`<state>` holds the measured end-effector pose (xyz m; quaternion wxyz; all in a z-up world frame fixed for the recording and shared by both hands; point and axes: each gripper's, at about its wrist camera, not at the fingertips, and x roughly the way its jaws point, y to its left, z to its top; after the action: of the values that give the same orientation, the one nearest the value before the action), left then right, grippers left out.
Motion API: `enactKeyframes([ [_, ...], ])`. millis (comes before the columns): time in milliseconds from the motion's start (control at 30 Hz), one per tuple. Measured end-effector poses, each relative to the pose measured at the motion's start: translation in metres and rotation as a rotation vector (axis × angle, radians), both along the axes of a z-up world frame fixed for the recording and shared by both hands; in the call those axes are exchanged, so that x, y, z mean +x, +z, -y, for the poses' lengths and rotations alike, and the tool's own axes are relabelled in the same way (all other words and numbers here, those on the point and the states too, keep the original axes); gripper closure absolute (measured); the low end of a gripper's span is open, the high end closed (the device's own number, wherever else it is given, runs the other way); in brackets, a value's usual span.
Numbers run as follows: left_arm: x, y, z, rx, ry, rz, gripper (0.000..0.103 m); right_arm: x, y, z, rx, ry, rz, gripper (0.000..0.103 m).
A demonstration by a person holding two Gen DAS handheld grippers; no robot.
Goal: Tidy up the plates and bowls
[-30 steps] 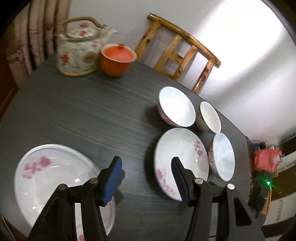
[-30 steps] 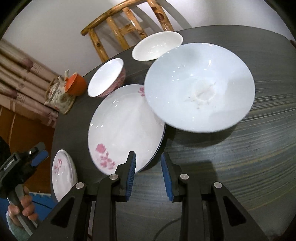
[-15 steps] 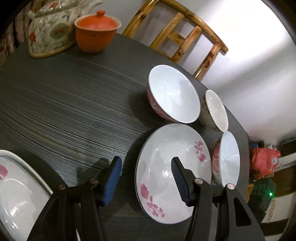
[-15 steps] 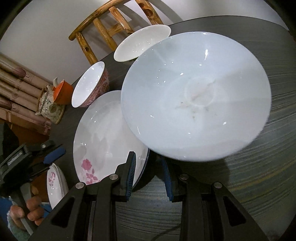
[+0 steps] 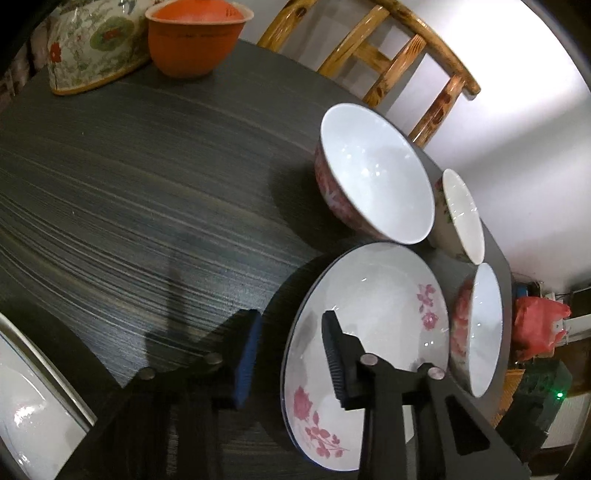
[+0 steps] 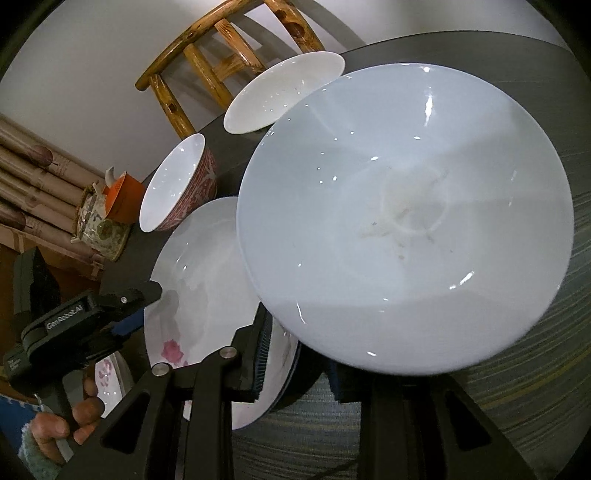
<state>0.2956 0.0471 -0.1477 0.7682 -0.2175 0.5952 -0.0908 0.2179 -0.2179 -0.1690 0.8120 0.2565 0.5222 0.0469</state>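
Observation:
A white plate with pink flowers (image 5: pixel 373 317) lies on the dark table; it also shows in the right wrist view (image 6: pixel 207 280). My left gripper (image 5: pixel 290 354) is open, its jaws on either side of the plate's near-left rim. A large white bowl with a red outside (image 6: pixel 402 218) stands right of the plate; in the left wrist view (image 5: pixel 480 328) it is seen edge-on. My right gripper (image 6: pixel 295 362) is open, its jaws on either side of this bowl's near rim. A red-patterned bowl (image 5: pixel 373 177) and a small white bowl (image 5: pixel 461 218) stand behind.
Another flowered plate (image 5: pixel 33 398) lies at the near left. A patterned teapot (image 5: pixel 92 40) and an orange lidded cup (image 5: pixel 195 33) stand at the far left. A wooden chair (image 5: pixel 388 55) is behind the table. A dark bin (image 5: pixel 532 406) and a red bag (image 5: pixel 535 325) are beyond the table edge.
My left gripper has moved right and forward, from the near-left plate to the middle plate's rim. My right gripper has moved forward until its jaws stand around the large bowl's rim.

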Motion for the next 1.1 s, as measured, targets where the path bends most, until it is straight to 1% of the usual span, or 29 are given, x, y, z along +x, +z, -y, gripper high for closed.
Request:
enactKeyframes([
  [33,-0.001,0.000,0.000,-0.001,0.003,0.008,0.078,0.001,0.000,0.000,0.005,0.001,0.002,0.087],
  [67,-0.002,-0.002,0.000,-0.006,-0.005,0.002,0.088,0.002,-0.001,-0.001,0.003,0.006,0.003,0.088],
  [100,-0.003,-0.003,0.001,-0.013,-0.010,0.000,0.089,0.002,-0.002,-0.002,0.001,0.005,0.000,0.089],
  [233,-0.008,0.001,0.006,0.040,-0.028,0.013,0.088,0.001,-0.002,-0.002,-0.008,0.009,0.002,0.092],
  [567,-0.033,0.012,0.008,0.115,-0.056,0.007,0.090,-0.013,0.005,-0.005,-0.025,0.045,0.005,0.092],
  [900,-0.063,0.029,0.001,0.106,-0.055,0.031,0.090,-0.036,0.023,-0.013,-0.055,0.074,0.016,0.093],
  [1100,-0.080,0.054,-0.009,0.105,-0.048,0.071,0.090,-0.048,0.044,-0.019,-0.066,0.085,0.044,0.093],
])
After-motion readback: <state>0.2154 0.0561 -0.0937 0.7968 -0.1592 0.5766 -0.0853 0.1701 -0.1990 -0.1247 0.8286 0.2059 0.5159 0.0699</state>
